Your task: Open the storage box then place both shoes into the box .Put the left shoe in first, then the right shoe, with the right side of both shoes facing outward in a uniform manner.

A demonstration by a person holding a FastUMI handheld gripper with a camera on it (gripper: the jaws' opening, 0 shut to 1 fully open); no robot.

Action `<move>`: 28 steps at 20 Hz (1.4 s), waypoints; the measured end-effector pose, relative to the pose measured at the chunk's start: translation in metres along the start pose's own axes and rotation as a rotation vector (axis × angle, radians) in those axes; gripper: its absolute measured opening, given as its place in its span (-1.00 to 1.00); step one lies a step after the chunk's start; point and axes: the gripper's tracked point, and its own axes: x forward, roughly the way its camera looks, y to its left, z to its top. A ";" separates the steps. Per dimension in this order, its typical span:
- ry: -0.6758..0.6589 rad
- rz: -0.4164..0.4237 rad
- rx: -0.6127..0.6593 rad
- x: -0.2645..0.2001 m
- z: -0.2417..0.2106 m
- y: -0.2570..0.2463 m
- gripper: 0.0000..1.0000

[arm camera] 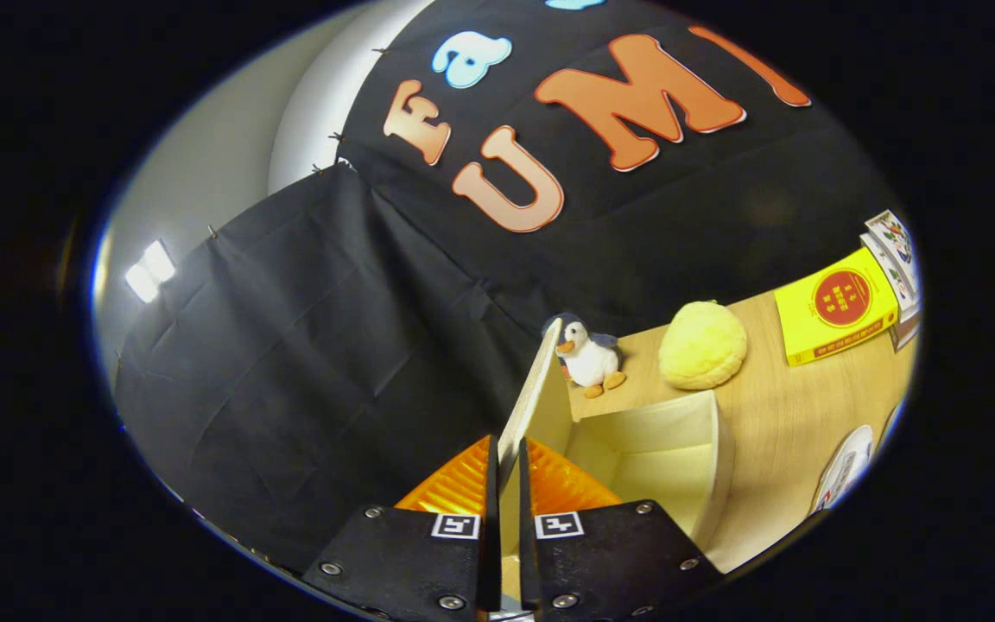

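Observation:
A cream storage box (679, 449) stands on the wooden table (791, 415), open and with nothing in the part of its inside that I see. Its lid (541, 389) is raised nearly upright along the box's left side. My gripper (508, 453) is shut on the lid's free edge, one finger on each face of the panel. Past the box's right side, a white rounded object (843, 471), possibly a shoe, lies partly cut off.
A small penguin plush (588, 356) and a round yellow plush (703, 345) sit just behind the box. A yellow book (834, 315) and more books (895, 250) lie at the far right. The black cloth wall (333, 363) hangs close on the left.

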 end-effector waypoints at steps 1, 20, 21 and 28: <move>-0.001 -0.002 -0.039 0.008 -0.001 0.011 -0.79; -0.005 -0.182 -0.273 0.040 -0.027 0.012 0.96; -0.021 -0.214 -0.276 0.031 -0.022 -0.003 0.96; -0.098 -0.487 -0.249 -0.057 -0.011 -0.128 0.96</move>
